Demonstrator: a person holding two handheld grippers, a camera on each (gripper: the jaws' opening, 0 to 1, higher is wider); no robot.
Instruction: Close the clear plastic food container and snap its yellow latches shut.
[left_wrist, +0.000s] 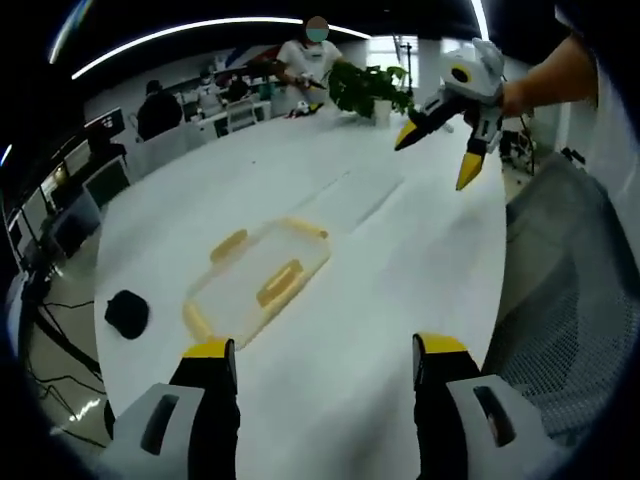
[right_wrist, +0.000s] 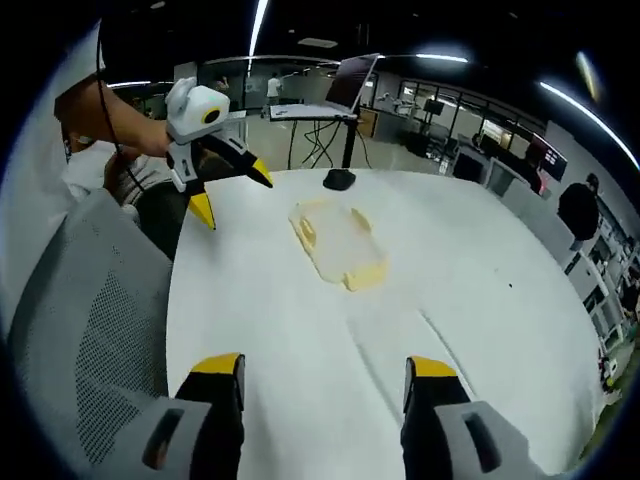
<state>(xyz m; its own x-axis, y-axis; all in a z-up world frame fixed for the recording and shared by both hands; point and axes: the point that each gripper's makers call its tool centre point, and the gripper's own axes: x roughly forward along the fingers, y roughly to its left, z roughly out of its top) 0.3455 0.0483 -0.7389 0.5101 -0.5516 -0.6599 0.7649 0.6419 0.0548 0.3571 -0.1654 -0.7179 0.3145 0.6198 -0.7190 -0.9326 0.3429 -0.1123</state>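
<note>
A clear plastic food container (left_wrist: 262, 280) with yellow latches lies flat on the white table (left_wrist: 400, 260), its lid on top. In the left gripper view my left gripper (left_wrist: 325, 350) stands open just short of it, nothing between the yellow-tipped jaws. My right gripper (left_wrist: 437, 152) hovers open above the table's far right, held by a hand. In the right gripper view the container (right_wrist: 337, 242) lies mid-table, well beyond my open right gripper (right_wrist: 325, 368). My left gripper (right_wrist: 230, 192) hangs open at the table's left edge, near the container.
A small black object (left_wrist: 127, 312) lies on the table beside the container, also seen as the black object (right_wrist: 340, 179). A potted plant (left_wrist: 368, 90) stands at the far end. A grey mesh chair (right_wrist: 90, 300) borders the table. People sit at desks behind.
</note>
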